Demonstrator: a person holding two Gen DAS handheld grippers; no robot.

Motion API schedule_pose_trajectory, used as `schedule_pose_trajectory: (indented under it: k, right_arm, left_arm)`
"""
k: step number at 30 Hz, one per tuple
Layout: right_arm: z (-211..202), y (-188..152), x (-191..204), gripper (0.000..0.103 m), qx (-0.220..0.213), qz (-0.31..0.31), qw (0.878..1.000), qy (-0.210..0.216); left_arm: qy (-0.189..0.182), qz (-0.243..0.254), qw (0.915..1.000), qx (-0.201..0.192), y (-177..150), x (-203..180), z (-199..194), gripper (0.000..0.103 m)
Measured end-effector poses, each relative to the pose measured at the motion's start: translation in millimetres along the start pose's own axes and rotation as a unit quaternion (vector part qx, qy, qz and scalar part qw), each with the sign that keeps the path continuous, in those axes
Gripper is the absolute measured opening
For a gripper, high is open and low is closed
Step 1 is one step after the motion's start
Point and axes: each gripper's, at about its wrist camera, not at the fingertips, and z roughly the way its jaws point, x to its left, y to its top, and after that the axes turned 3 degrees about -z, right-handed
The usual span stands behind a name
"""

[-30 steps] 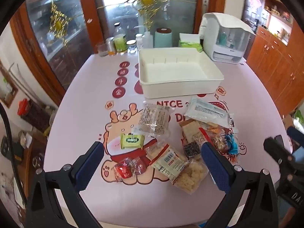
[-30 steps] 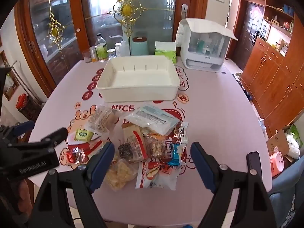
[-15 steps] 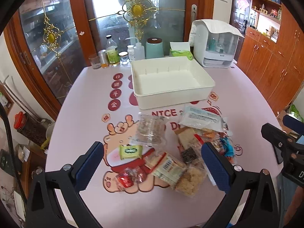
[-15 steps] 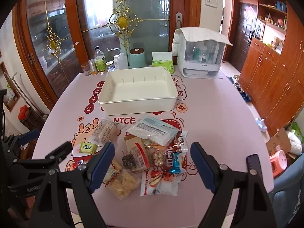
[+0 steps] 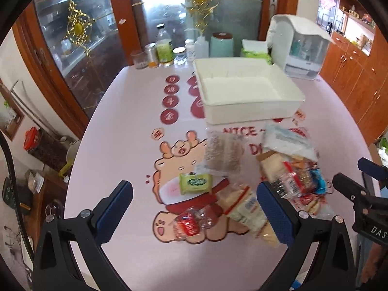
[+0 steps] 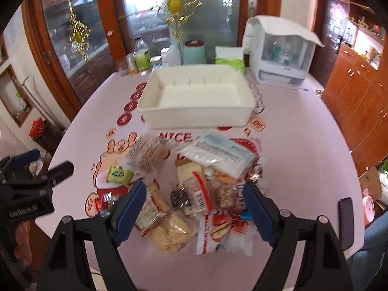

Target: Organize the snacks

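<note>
**A:** What is on the counter (image 6: 303, 160)?

**B:** A loose heap of wrapped snacks (image 6: 194, 189) lies on the pink, cartoon-printed top. In the right wrist view the heap sits at about 6 o'clock from an empty white tray (image 6: 194, 101). Nothing is in the tray yet.

**A:** And the tools?

**B:** The right tool (image 6: 195, 208) hangs above the heap with its blue pads spread wide, holding nothing. The left tool (image 5: 194, 208) is just as wide open and also empty, over the left edge of the heap. Under it lie a small green packet (image 5: 195, 183) and, at 6 o'clock from that, a red-wrapped sweet (image 5: 188, 225).

**A:** What could go wrong from here?

**B:** The packets overlap, so a wide grab may well close on two at once, or drag a neighbour along. The wrappers are thin and shiny, so they could slide out of the pads or crumple. A clear bag of pale puffed pieces (image 6: 171, 230) lies at the near edge of the heap, and a hard pinch could crush what is inside. The two tools are also near each other, each showing at the edge of the other's view, so reaching for the same spot could knock them together. Both pictures are slightly blurred, which makes small labels unreadable.
</note>
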Motion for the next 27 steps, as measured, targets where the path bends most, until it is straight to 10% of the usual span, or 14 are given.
schedule_pose_trajectory:
  k: [17,27]
  right_arm:
    - [88.8,-40.3,54.1,0.081,0.112,-0.055,0.990,0.065]
    - [140.1,-51.9,106.7,0.075,0.126,-0.174,0.976,0.029]
  left_arm:
    - [-0.022,0.029,0.9918,0.122,-66.9,61.3,113.6,0.102]
    - [-0.083,0.088,0.9796,0.160,-82.3,56.4,151.0,0.098]
